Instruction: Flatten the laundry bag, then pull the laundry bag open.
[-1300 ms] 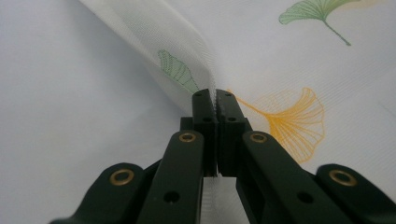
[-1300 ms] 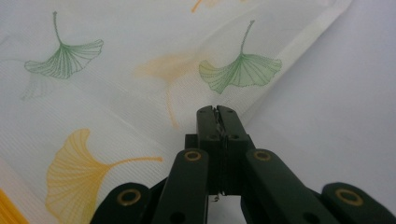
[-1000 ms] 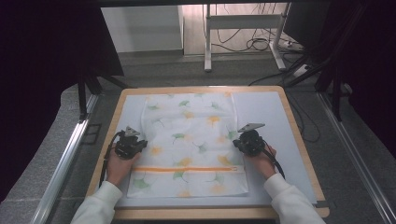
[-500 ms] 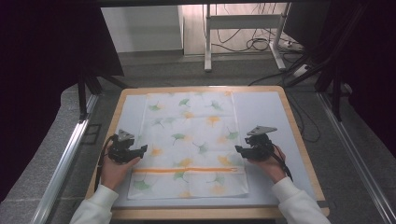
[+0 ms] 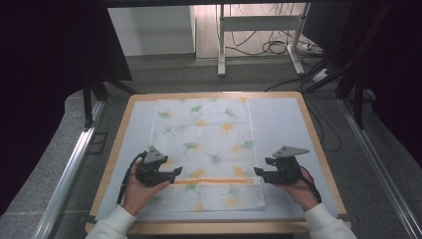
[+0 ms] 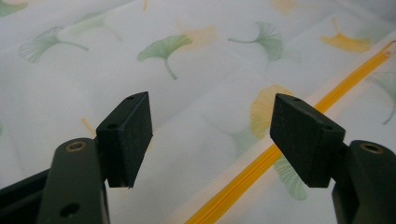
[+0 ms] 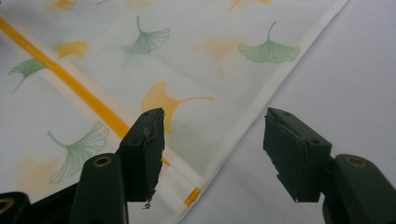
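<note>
Scene: a person stands at a wooden-rimmed table [image 5: 117, 149], a hand-held gripper in each hand, over a leaf-printed cloth [image 5: 209, 144].

Cloth: white, scattered with green and yellow ginkgo leaves, lying flat on the table's pale mat, nearer the left side than the right. An orange stripe [image 5: 214, 181] crosses it close to the person's edge.

Left gripper [image 5: 174, 173]: at the cloth's left edge, level with the orange stripe, pointing inward. Its jaws have just been opening and now stand spread, with nothing between them (the left gripper view shows bare cloth and the stripe in the gap).

Right gripper [image 5: 259, 172]: at the cloth's right edge, opposite its partner and also pointing inward. Its jaws too have just been opening and stand wide apart, empty; the right gripper view shows the cloth's hemmed edge [image 7: 261, 100] running between them, with the stripe's end below the nearer jaw.

Hands: left hand [image 5: 138, 191] and right hand [image 5: 302, 188] grip the tools from the near side, white sleeves visible.
</note>
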The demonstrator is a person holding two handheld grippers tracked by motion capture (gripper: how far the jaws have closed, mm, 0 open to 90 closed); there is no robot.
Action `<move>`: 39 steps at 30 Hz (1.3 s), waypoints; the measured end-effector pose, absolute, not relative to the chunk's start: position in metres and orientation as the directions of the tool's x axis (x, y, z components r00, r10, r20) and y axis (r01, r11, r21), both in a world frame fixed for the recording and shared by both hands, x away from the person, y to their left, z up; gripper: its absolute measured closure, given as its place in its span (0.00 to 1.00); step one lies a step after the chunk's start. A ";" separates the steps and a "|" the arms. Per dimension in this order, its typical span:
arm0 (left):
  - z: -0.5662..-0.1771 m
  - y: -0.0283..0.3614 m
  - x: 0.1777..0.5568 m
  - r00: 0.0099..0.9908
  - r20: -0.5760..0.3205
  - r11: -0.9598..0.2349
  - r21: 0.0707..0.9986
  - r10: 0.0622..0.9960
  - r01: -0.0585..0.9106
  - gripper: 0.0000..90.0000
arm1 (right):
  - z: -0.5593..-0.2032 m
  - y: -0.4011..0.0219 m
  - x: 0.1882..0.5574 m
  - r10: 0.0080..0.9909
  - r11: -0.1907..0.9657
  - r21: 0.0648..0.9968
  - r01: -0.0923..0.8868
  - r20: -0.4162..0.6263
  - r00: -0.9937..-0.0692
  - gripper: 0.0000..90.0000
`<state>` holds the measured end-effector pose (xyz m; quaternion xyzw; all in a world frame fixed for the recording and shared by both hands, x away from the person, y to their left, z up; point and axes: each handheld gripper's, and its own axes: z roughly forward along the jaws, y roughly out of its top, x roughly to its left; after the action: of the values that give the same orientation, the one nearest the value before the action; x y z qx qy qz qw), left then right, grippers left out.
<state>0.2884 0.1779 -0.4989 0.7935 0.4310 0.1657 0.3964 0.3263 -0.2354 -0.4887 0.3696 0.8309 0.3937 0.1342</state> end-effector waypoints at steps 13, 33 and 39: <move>-0.498 0.165 0.283 0.611 -0.088 -0.339 0.766 0.786 0.547 0.39 | -0.492 -0.235 0.315 0.713 0.435 0.727 0.531 0.082 -0.696 0.52; -0.489 0.077 0.294 0.728 -0.108 -0.435 0.739 0.677 0.515 0.40 | -0.506 -0.220 0.312 0.696 0.519 0.629 0.579 0.081 -0.713 0.99; -0.486 0.047 0.301 0.756 -0.128 -0.464 0.721 0.641 0.515 0.41 | -0.509 -0.221 0.313 0.699 0.516 0.619 0.591 0.093 -0.709 0.99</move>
<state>0.3010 0.0471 -0.4865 0.8517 0.3395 0.0807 0.3908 0.3131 -0.2214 -0.5087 0.3723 0.8667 0.3212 0.0841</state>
